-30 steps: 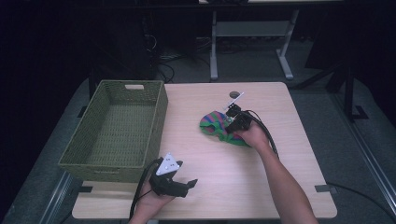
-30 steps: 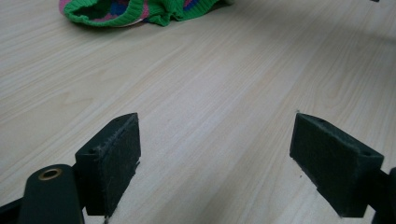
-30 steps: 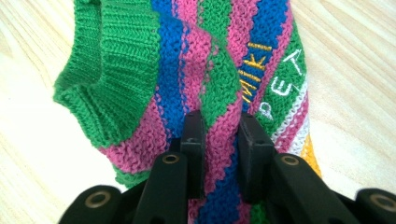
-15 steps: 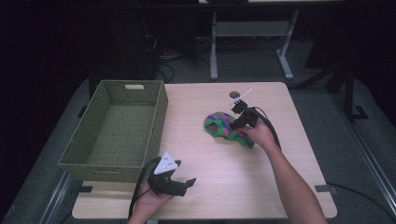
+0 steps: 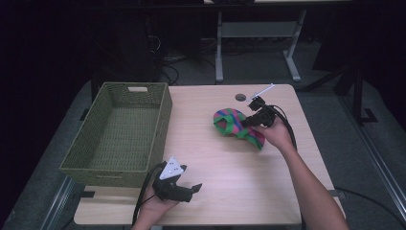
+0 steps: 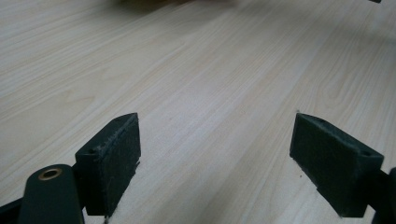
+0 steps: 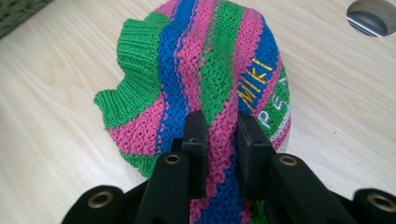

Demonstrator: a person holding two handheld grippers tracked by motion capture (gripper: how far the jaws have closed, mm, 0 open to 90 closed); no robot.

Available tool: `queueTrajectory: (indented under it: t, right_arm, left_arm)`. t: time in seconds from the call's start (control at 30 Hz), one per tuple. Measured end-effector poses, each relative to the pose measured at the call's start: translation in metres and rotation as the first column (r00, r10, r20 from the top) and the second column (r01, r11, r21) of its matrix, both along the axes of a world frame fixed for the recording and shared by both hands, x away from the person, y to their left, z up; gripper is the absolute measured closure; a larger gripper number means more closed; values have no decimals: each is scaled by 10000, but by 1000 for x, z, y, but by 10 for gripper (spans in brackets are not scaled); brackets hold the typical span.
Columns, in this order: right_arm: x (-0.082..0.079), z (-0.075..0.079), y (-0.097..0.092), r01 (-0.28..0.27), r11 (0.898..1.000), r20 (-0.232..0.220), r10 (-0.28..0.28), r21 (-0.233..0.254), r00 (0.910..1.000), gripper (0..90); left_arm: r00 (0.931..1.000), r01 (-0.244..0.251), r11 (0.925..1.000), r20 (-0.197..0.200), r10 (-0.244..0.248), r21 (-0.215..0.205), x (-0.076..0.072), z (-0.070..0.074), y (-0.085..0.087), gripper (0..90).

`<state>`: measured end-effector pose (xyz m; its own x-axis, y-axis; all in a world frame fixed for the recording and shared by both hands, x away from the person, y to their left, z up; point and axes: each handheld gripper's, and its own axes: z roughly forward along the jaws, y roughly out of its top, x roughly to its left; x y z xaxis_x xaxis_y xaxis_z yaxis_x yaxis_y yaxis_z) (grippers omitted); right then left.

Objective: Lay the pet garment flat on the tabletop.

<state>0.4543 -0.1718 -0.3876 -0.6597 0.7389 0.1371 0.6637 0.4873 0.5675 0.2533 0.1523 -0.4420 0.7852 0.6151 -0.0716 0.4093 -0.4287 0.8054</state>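
A knitted hat (image 5: 235, 124) striped green, pink and blue lies on the right half of the wooden table (image 5: 210, 158). My right gripper (image 5: 249, 120) is shut on a fold of the knitted hat (image 7: 219, 88), which bunches up between the two black jaws; yellow and white letters show on its side. My left gripper (image 5: 191, 190) rests low near the table's front edge, held in a hand, open with bare wood between its fingers (image 6: 112, 158). A green woven basket (image 5: 98, 158) stands at the left, with nothing in it.
A small round grey grommet (image 5: 240, 97) sits in the tabletop beyond the hat, also seen as a grommet (image 7: 371, 16) at the top right. A white strip (image 5: 262, 90) juts from the right gripper. Black cables trail from both grippers. Dark floor and a desk frame lie beyond.
My right gripper has lifted and drawn a fold of the hat slightly up and to the right. The left gripper has stayed in place.
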Motion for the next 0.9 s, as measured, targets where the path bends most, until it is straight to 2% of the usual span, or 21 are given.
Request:
queueTrajectory:
  t: [0.23, 0.3, 0.47, 0.53, 0.67, 0.83, 0.9]
  right_arm:
    - [-9, 15, -2, -251, 9997, 251, 251, -1, 9994, 756]
    - [-12, 21, -4, -306, 9994, 296, 302, 133, 9991, 756]
    - [-17, 25, -7, -432, 9990, 369, 427, 124, 9984, 756]
    - [-22, 29, -9, -482, 9984, 451, 468, 298, 9979, 756]
    - [-28, 32, -12, -573, 9978, 548, 553, 347, 9970, 755]
    - [-42, 35, -14, -785, 9951, 706, 742, 598, 9947, 754]
    - [-47, 36, -14, -894, 9946, 731, 855, 525, 9937, 755]
  left_arm:
    - [10000, 35, 10000, 16, -35, 34, 0, 0, 0, 160]
    - [10000, 60, 10000, 23, -60, 74, 0, 0, 1, 160]
    - [10000, 58, 10000, 19, -58, 67, -1, 0, 1, 159]
    - [10000, 52, 10000, 22, -53, 81, -1, 1, 2, 160]
    - [10000, 7, 10000, 63, -7, 13, -2, 1, 4, 160]
    - [9999, -10, 10000, 102, 10, 24, -4, 3, 4, 159]
    - [9999, 23, 10000, 117, -23, -18, -4, 3, 4, 160]
